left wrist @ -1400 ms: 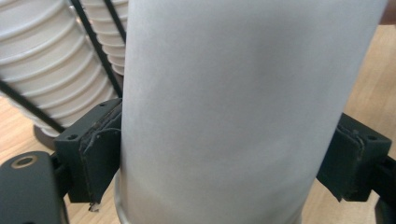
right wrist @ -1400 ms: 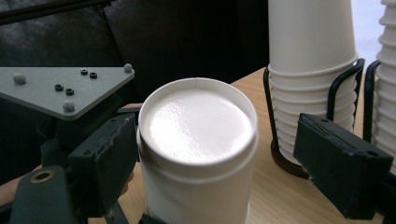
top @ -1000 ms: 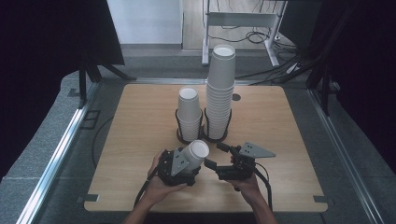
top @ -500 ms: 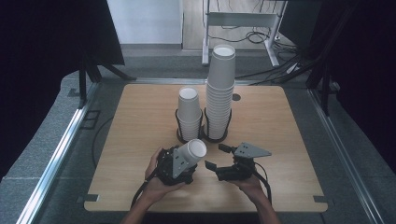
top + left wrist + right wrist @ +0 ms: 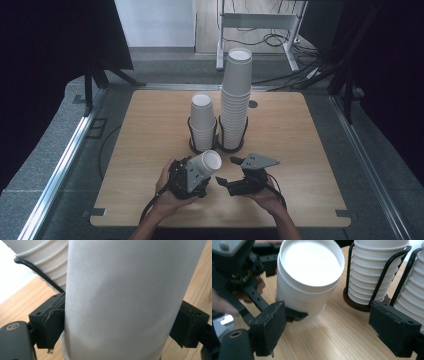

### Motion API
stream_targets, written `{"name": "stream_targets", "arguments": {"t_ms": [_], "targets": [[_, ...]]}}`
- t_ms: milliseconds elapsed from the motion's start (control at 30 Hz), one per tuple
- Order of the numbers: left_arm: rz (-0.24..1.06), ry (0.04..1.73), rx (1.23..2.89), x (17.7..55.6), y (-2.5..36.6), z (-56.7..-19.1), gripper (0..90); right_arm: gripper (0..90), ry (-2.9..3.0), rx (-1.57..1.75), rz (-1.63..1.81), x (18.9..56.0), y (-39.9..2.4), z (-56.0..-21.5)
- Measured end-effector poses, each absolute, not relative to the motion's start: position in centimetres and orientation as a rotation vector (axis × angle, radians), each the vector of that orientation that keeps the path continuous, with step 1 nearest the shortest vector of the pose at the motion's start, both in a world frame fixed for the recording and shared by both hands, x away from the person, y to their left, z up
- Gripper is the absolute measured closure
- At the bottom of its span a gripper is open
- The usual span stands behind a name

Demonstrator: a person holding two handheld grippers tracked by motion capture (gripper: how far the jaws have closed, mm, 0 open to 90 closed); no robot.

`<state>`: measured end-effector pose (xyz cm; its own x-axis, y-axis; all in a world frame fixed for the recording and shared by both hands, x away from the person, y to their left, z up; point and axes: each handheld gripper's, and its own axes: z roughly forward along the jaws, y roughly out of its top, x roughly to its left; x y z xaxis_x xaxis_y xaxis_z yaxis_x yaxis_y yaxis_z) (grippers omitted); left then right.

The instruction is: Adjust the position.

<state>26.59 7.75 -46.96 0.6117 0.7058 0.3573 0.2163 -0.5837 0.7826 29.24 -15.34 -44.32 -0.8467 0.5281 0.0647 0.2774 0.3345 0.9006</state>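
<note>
My left gripper [image 5: 200, 172] is shut on a white paper cup [image 5: 206, 162] held tilted above the table's near side, its mouth facing up and right. In the left gripper view both pads [image 5: 53, 322] press the cup's wall [image 5: 125, 290]. My right gripper [image 5: 222, 181] sits just right of the cup, jaws pointing left at it and open. In the right gripper view its pads [image 5: 270, 327] stand wide apart with bare wood between them, and the cup [image 5: 309, 277], which shows a doubled rim, lies just beyond the left pad.
Two wire holders stand mid-table: a short cup stack [image 5: 202, 120] on the left and a tall stack [image 5: 236, 95] on the right, both just behind the grippers. The wooden table [image 5: 310, 150] has open surface on either side. The stacks show up close in the right gripper view [image 5: 372, 277].
My right gripper has edged slightly left toward the held cup. The left gripper and its cup have stayed put.
</note>
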Motion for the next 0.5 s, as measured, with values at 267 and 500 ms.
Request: {"name": "stream_targets", "arguments": {"t_ms": [267,500], "targets": [[0.941,0.667,2.159,27.3,7.3,-46.5,12.2,13.1,2.593,0.544,1.188,31.4,-13.8,-41.7],[1.021,0.570,2.237,27.5,6.6,-46.2,12.3,13.2,2.725,0.435,1.028,32.9,-13.0,-38.2]]}}
